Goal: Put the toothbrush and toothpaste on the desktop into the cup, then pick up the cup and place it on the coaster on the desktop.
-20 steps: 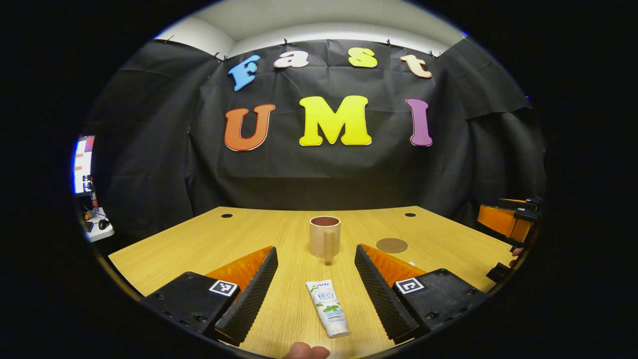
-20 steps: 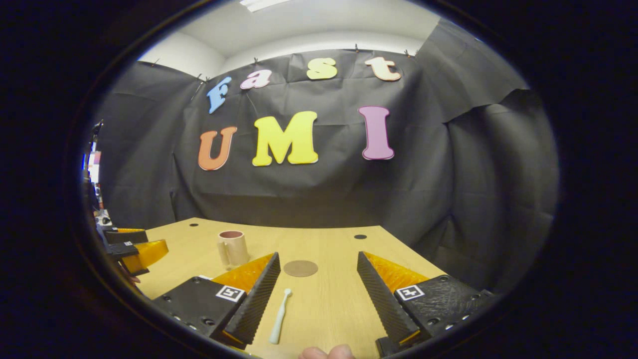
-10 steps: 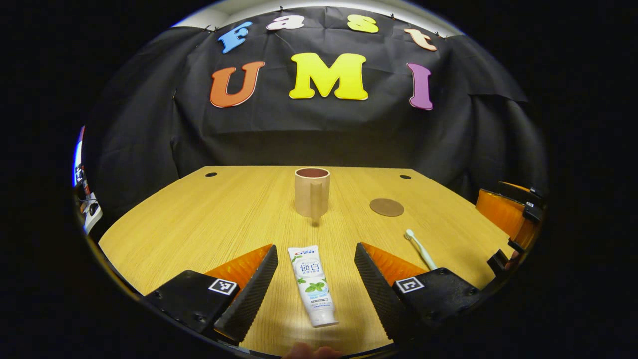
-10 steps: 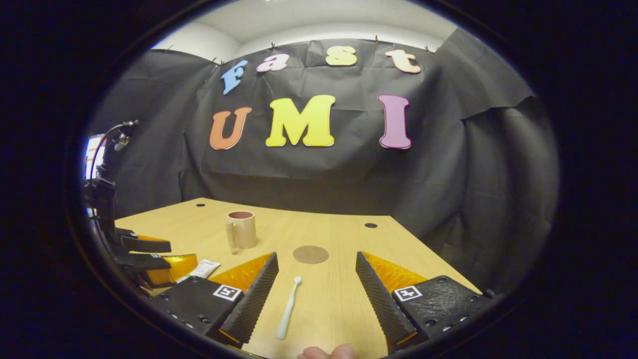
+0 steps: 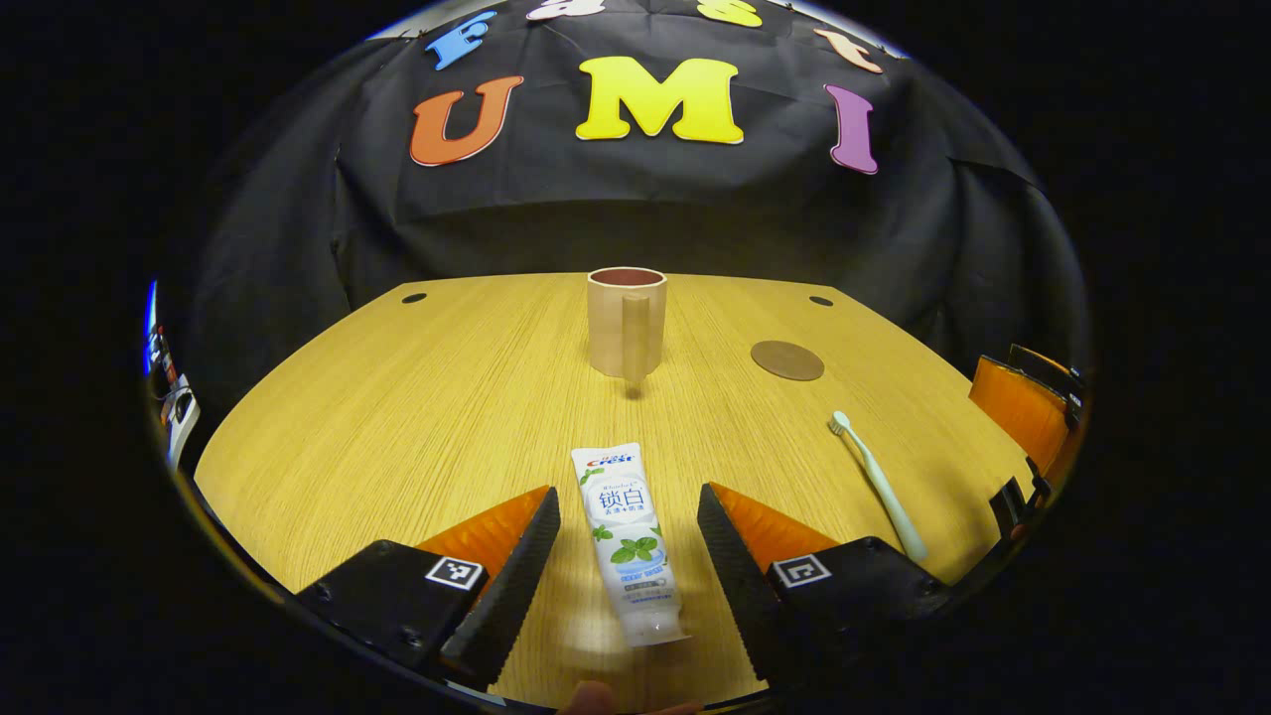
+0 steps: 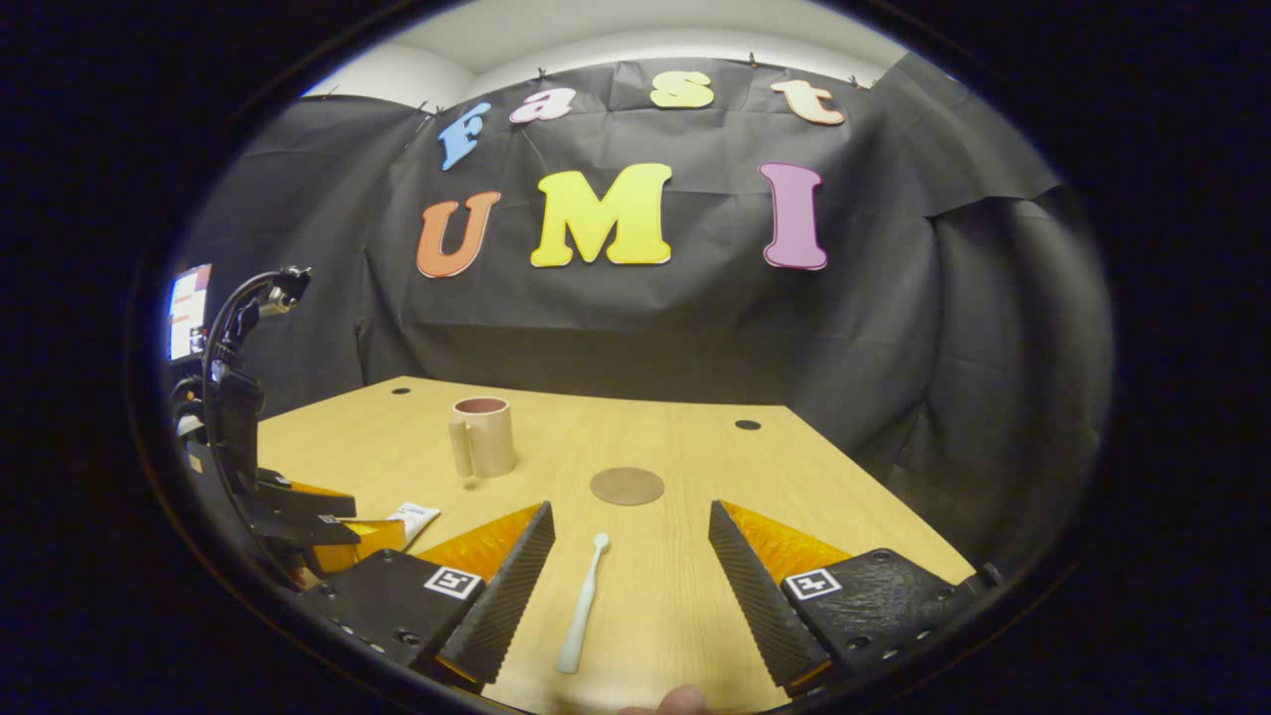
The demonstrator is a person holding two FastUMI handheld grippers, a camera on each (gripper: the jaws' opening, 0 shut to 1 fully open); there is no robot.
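While both tools hang spread wide over the wooden tabletop (image 5: pixel 397 397), the toothpaste (image 5: pixel 628 544) and toothbrush (image 6: pixel 582 616) lie flat, ungripped, each between a pair of fingers.

Seen in the left gripper view, the left tool (image 5: pixel 626 566) brackets the lower half of the toothpaste tube, its fingers apart from it on either side; the cup (image 5: pixel 625 320) stands upright farther back, handle facing the camera, with the round coaster (image 5: pixel 786 359) to its right and bare. Seen in the right gripper view, the right tool (image 6: pixel 628 586) straddles the toothbrush, which lies nearer the left-hand finger, head pointing toward the coaster; the left tool appears at that view's left edge over the toothpaste.
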